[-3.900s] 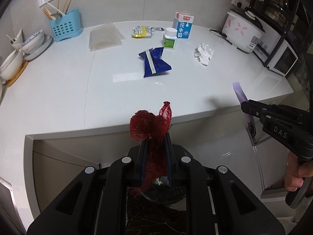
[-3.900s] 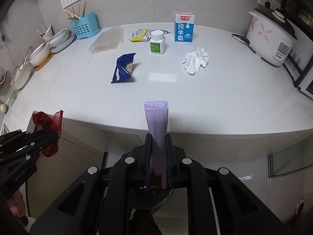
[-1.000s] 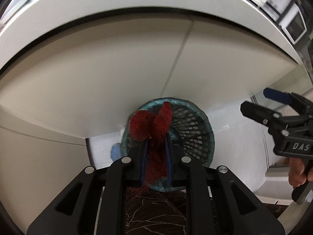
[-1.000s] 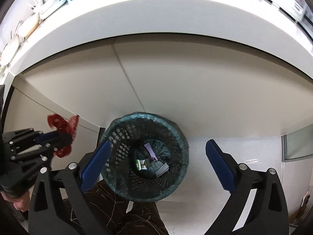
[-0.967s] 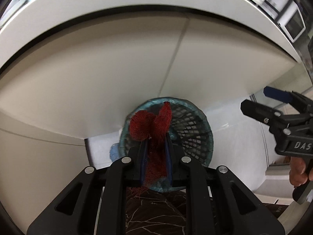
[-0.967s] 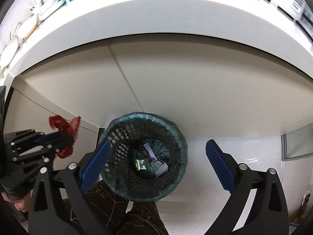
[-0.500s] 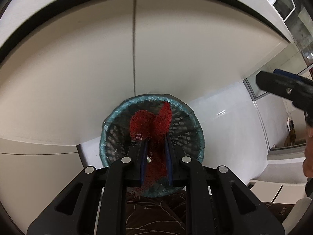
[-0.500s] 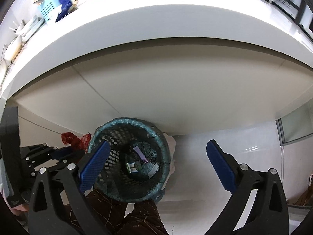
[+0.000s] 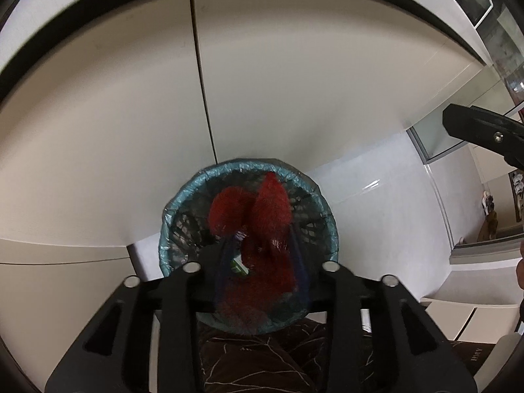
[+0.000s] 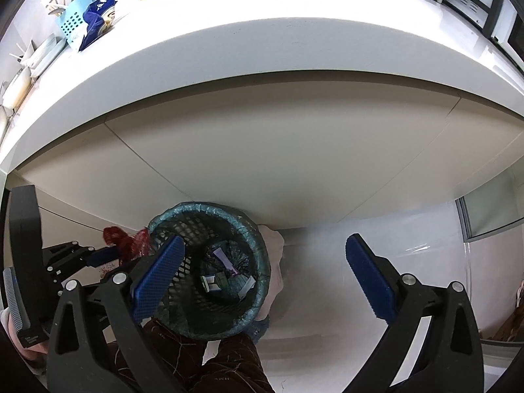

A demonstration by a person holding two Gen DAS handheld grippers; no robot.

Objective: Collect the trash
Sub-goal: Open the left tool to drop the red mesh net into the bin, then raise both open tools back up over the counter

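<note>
White kitchen surface [image 10: 262, 42] curved over pale cabinet doors [image 9: 294, 98], and at their foot on the floor stood a mesh waste basket [image 9: 183, 203] lined with a teal bag, set there to catch whatever was carried off the surface. Above it, pointing steeply down, the left hand-held gripper [image 9: 260, 262] hung over the basket's mouth, which suited a straight drop. Its jaws had just been opening, and the red mesh net bag [image 9: 258, 216] sat loosely between the parted blue pads, blurred as if slipping free, so it looked released rather than clenched. From the other view part of the net bag appeared just outside the near rim, so whether it would clear the edge was uncertain. The right hand-held gripper [image 10: 262, 268] stood wide and held nothing, off to one side. Inside the basket lay a purple packet [image 10: 222, 257] and other small scraps. More litter, such as a blue snack wrapper [image 10: 96, 16], remained on the surface.
</note>
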